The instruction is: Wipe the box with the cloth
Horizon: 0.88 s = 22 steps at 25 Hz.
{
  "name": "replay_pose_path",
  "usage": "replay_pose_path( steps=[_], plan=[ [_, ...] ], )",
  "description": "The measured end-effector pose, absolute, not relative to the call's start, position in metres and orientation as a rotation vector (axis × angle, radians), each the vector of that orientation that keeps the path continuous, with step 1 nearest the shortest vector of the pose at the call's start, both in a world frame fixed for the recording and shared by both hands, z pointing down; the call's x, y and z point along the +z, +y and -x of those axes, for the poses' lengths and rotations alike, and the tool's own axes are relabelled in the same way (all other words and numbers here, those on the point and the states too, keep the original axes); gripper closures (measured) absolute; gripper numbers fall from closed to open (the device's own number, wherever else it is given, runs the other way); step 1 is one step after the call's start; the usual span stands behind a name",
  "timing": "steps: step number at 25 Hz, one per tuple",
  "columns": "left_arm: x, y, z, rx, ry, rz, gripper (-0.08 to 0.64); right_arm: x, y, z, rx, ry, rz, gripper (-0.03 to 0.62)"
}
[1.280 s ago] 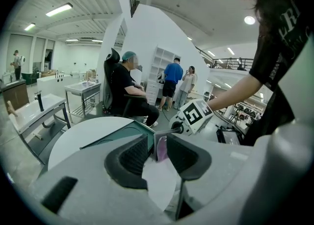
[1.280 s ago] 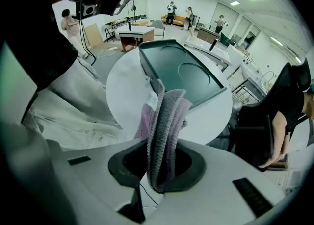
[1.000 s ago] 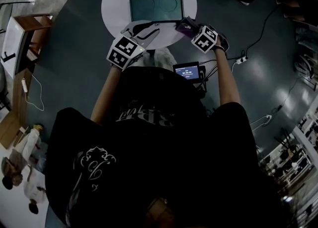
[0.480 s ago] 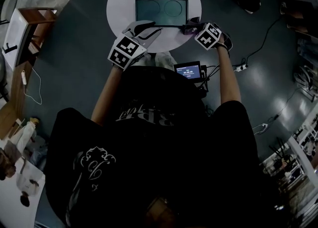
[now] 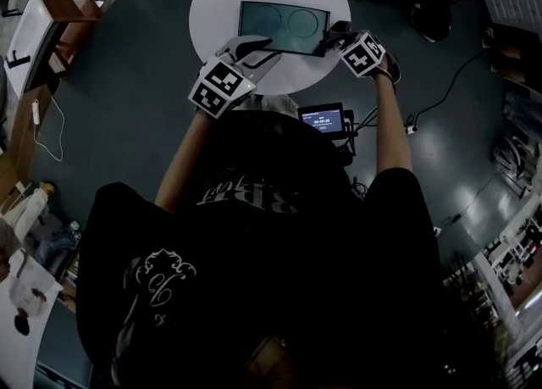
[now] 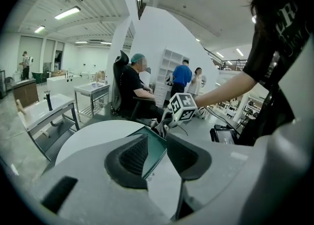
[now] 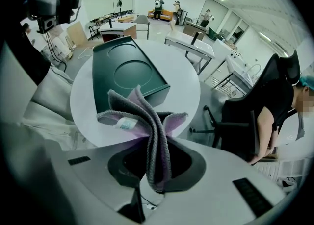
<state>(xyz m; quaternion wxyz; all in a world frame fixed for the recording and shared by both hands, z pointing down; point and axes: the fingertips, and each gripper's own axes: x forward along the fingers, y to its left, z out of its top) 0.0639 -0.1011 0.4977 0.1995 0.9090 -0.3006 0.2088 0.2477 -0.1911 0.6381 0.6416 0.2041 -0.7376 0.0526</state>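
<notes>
Left tool (image 6: 155,156) agape, right tool (image 7: 155,164) clamped.

Table top: the round table (image 5: 212,6) is bare left of and beyond the box (image 5: 284,17).
Centre: the box fills the middle, the only thing standing there.
Near edge: the left gripper (image 6: 154,145), jaws apart, crowds the box's near left edge.
Right end: the right gripper (image 7: 154,156), clamped on a bunched cloth (image 7: 142,116), narrows the gap beside the box.
Far rim: an office chair (image 7: 235,121) stands near.
Below the near rim: a small screen (image 5: 320,119).
</notes>
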Motion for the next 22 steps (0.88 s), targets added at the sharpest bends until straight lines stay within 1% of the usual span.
replay_pose_path(
  steps=[11,17,22],
  plan=[
    [0.498,-0.114,-0.054,0.571,-0.942,-2.48,0.43,0.636,-0.244,-0.239,0.092,-1.695,-0.444,0.535],
    [0.504,-0.12,-0.032,0.565,-0.997,-2.446,0.43,0.636,-0.278,-0.224,0.094,-1.694,-0.487,0.535],
    [0.503,-0.113,-0.023,0.576,-1.051,-2.423,0.43,0.631,-0.295,-0.23,0.094,-1.655,-0.538,0.535]
  ],
)
